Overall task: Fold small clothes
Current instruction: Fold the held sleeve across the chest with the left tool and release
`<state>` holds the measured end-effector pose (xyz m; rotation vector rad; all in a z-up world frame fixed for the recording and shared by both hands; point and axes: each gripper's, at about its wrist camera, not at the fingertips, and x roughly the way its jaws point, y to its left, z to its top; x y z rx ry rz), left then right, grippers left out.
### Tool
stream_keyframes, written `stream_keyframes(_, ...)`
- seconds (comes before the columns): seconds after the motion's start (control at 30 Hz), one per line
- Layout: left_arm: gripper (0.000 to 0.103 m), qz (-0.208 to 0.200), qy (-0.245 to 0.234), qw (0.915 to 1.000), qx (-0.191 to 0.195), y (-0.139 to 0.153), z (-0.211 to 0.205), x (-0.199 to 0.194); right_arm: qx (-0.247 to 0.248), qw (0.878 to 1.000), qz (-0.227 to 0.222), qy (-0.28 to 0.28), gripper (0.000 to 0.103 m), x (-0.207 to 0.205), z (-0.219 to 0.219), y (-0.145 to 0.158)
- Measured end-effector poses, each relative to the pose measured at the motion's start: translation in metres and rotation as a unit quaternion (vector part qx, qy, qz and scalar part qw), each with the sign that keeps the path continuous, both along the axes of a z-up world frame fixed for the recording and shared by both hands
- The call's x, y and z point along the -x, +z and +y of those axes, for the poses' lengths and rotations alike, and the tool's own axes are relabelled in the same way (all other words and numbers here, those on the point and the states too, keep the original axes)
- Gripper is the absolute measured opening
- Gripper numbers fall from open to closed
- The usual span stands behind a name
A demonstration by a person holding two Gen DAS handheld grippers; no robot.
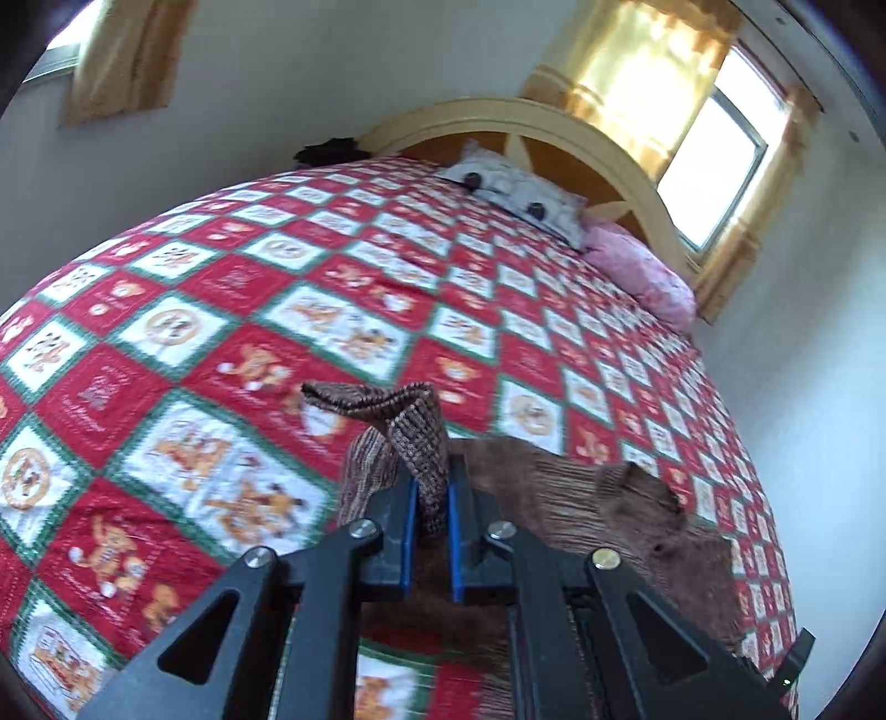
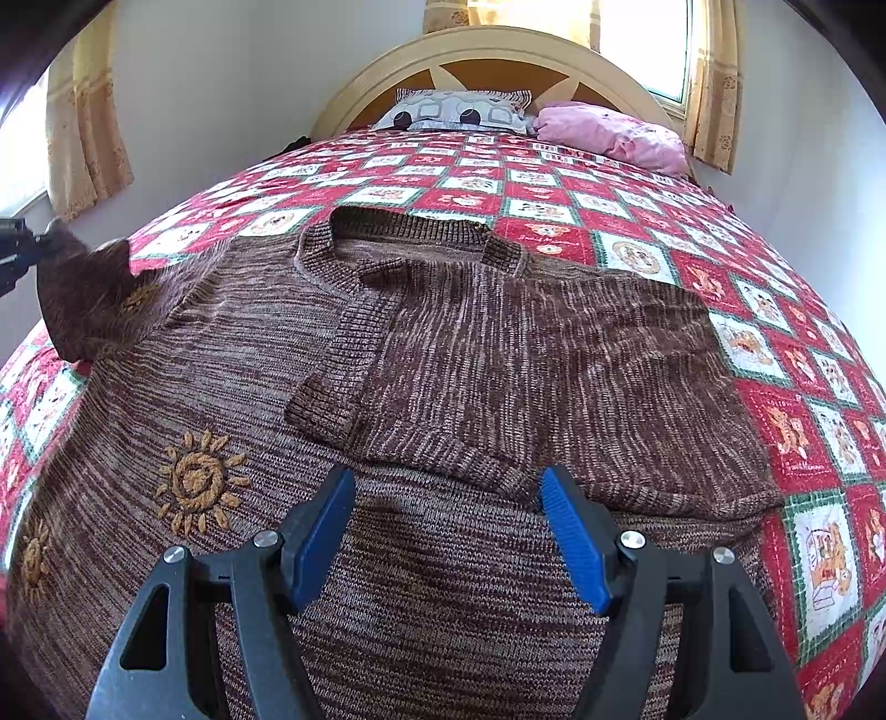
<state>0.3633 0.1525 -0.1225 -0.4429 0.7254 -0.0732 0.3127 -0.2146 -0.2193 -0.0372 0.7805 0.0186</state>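
A brown knit sweater (image 2: 443, 360) with embroidered orange suns (image 2: 196, 482) lies on the bed. Its right sleeve (image 2: 498, 382) is folded across the chest. My left gripper (image 1: 432, 487) is shut on the sweater's left sleeve cuff (image 1: 410, 426) and holds it lifted above the quilt; the rest of the sweater (image 1: 598, 498) trails to the right. In the right wrist view the left gripper (image 2: 22, 243) shows at the far left edge with the raised sleeve (image 2: 94, 299). My right gripper (image 2: 448, 487) is open and empty, just above the sweater's body near the folded sleeve's edge.
The bed carries a red, white and green checked quilt (image 1: 277, 288). A white patterned pillow (image 2: 459, 113) and a pink pillow (image 2: 614, 133) lie by the curved headboard (image 2: 498, 50). Curtained windows (image 1: 714, 166) and walls flank the bed.
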Motion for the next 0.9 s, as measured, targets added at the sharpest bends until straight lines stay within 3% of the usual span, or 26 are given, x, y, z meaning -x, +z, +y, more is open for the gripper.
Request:
stream_keyframes(0.3,0.009,-0.007,-0.087,0.9961,0.009,0.006,-0.092,0.0,-0.015,1.0,-0.005,-0.001,0.071,0.001,-0.005,0.001)
stream_keyframes(0.5,0.009,0.0,-0.12,0.9925,0.022,-0.002,-0.143,-0.005,-0.025,1.0,-0.01,-0.003,0.071,0.003,-0.009,0.001)
stream_keyframes(0.63,0.009,0.004,-0.141,0.9896,0.031,-0.011,-0.174,-0.003,-0.063,0.998,-0.02,-0.01,0.071,0.006,-0.022,0.003)
stream_keyframes(0.77,0.009,0.012,-0.153,0.9882,0.007,-0.027,-0.203,-0.004,-0.109,0.993,-0.027,-0.02,0.071,0.007,-0.036,0.002)
stream_keyframes(0.9,0.01,0.013,-0.155,0.9871,-0.038,-0.039,-0.217,-0.005,-0.123,0.992,-0.03,-0.02,0.071,0.006,-0.038,0.002)
